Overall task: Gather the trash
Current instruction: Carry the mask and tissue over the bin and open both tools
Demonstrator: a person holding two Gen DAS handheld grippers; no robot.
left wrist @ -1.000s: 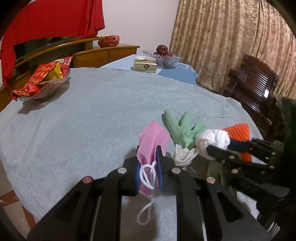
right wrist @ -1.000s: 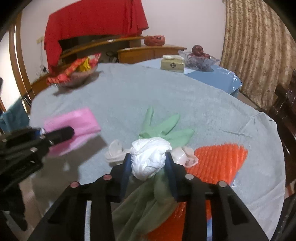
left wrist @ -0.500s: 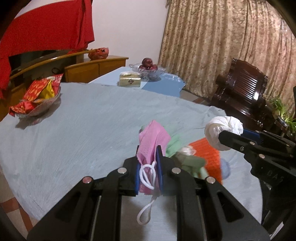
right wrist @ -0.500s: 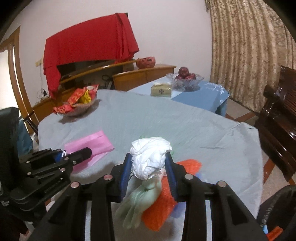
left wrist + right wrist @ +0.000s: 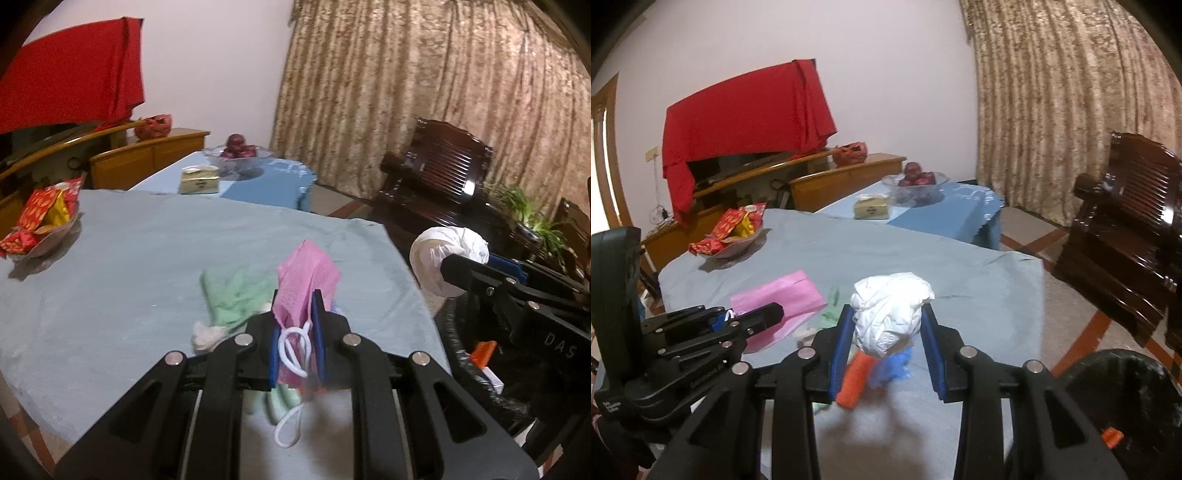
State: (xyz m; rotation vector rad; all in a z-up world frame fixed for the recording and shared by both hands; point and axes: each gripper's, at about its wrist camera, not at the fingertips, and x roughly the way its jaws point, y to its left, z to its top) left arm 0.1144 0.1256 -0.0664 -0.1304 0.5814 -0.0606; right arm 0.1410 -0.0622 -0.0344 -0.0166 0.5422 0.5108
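While left gripper (image 5: 297, 341) clamps upright pink mask (image 5: 306, 280), right gripper (image 5: 888, 338) grips white wad (image 5: 890, 314).

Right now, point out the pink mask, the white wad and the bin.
pink mask (image 5: 306, 280), left wrist view, upper fold.
white wad (image 5: 890, 314), right wrist view, middle of the crumple.
bin (image 5: 1123, 373), right wrist view, lined rim.

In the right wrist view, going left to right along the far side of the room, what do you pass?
Red cloth → snack dish → tissue box → fruit bowl → curtain → dark wooden chair.
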